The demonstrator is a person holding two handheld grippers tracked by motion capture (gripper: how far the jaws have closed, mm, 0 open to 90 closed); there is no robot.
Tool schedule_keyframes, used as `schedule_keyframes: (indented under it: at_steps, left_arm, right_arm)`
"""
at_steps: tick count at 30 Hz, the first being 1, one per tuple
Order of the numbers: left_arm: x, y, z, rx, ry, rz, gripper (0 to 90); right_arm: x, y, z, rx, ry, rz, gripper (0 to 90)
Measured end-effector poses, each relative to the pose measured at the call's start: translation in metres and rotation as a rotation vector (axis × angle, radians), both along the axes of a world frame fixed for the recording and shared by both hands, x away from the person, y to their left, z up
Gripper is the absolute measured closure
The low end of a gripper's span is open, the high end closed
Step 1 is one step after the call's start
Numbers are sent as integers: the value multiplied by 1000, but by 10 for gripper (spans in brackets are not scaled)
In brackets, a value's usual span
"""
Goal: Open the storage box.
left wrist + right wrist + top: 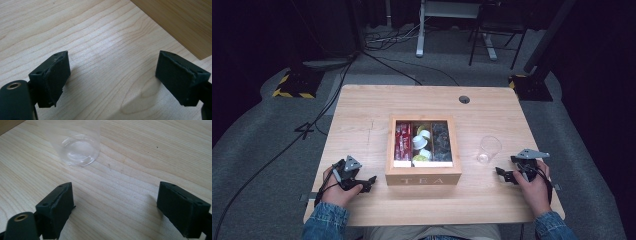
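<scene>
Lower left of the high view, our left gripper [371, 180] rests with jaws wide and empty, just beside the tea box [423, 175]; lower right, our right gripper [501, 172] gapes wide, empty too. Just beyond it, right of centre, the clear cup [488, 148] stands upright, mouth up, its rim cut off in the right gripper view. The box's long axis runs toward the frame's top, and what lies in its dark right compartment is hard to make out.

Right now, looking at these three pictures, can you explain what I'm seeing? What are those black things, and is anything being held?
A person sits at a wooden table, holding a hand-operated two-jaw tool in each hand. The high view looks down from above: left gripper, right gripper. The other two pictures come from cameras riding on each tool, looking along its black jaws. Between them stands a wooden tea box with packets and capsules inside; a clear plastic cup stands ahead of the right gripper. Both grippers are open and hold nothing.
</scene>
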State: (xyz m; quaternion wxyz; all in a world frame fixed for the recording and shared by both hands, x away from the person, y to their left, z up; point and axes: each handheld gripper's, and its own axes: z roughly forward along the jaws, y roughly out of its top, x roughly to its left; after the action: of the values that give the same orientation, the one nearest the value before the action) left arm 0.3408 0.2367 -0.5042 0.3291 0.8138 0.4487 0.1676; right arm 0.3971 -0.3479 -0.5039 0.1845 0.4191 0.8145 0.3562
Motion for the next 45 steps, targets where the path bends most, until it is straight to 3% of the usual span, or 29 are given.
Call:
schedule_keyframes:
  at_steps: [9, 11, 12, 16, 20, 30, 36, 45]
  left_arm:
    - [0, 0, 0, -4, -1, 6, 133]
    - [0, 0, 1, -2, 1, 1, 173]
    - [1, 0, 3, 3, 1, -4, 239]
    - [2, -1, 9, 14, 5, -11, 264]
    - [-1, -3, 19, 8, 14, -22, 286]
    - [-9, -5, 49, -33, -31, -37, 299]
    - [-15, -11, 62, -4, -50, -61, 300]
    - [-24, -24, 76, -52, -51, -96, 297]
  right_arm:
    - [0, 0, 0, -1, 0, 0, 142]
    - [0, 0, 0, -1, 1, -1, 142]
    - [0, 0, 0, -1, 1, -1, 142]
    - [0, 0, 0, -1, 0, 1, 142]
    - [0, 0, 0, 0, 0, 2, 142]
    - [0, 0, 0, -1, 0, 2, 142]
    - [0, 0, 0, -1, 0, 2, 142]
    - [-1, 0, 0, -1, 0, 3, 142]
